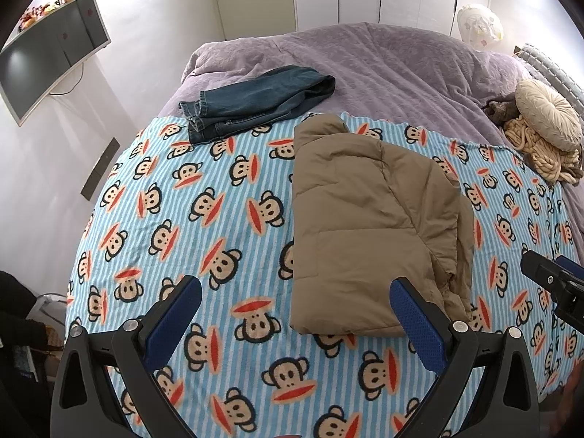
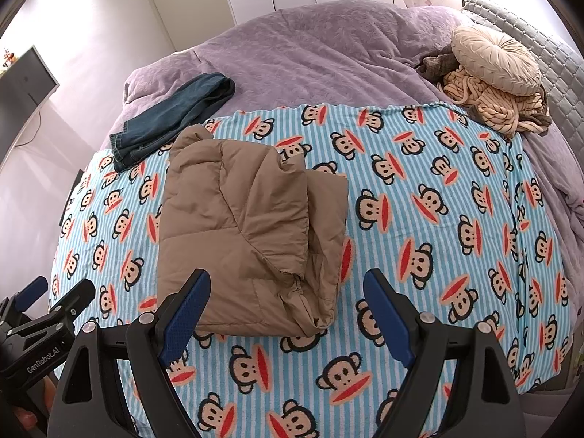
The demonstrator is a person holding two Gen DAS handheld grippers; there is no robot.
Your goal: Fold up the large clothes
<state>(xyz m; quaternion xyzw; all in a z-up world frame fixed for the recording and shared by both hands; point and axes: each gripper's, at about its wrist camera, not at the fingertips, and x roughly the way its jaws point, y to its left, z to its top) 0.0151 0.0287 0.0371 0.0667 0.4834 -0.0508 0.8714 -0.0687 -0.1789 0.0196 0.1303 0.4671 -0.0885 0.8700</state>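
Observation:
A tan puffer jacket [image 1: 368, 226] lies folded into a compact rectangle on the blue striped monkey-print blanket [image 1: 204, 219]; it also shows in the right wrist view [image 2: 241, 226]. My left gripper [image 1: 295, 288] is open and empty, hovering just short of the jacket's near edge. My right gripper [image 2: 286, 284] is open and empty, above the jacket's near right corner. The right gripper's tip shows at the right edge of the left wrist view [image 1: 547, 277]. The left gripper shows at the left edge of the right wrist view [image 2: 43, 310].
Folded blue jeans [image 1: 255, 102] lie at the blanket's far left edge on the purple bedspread [image 1: 383, 65]. A round beige cushion [image 2: 492, 58] and a knitted throw [image 2: 489, 106] sit at the far right. A monitor [image 1: 51, 54] hangs on the left wall.

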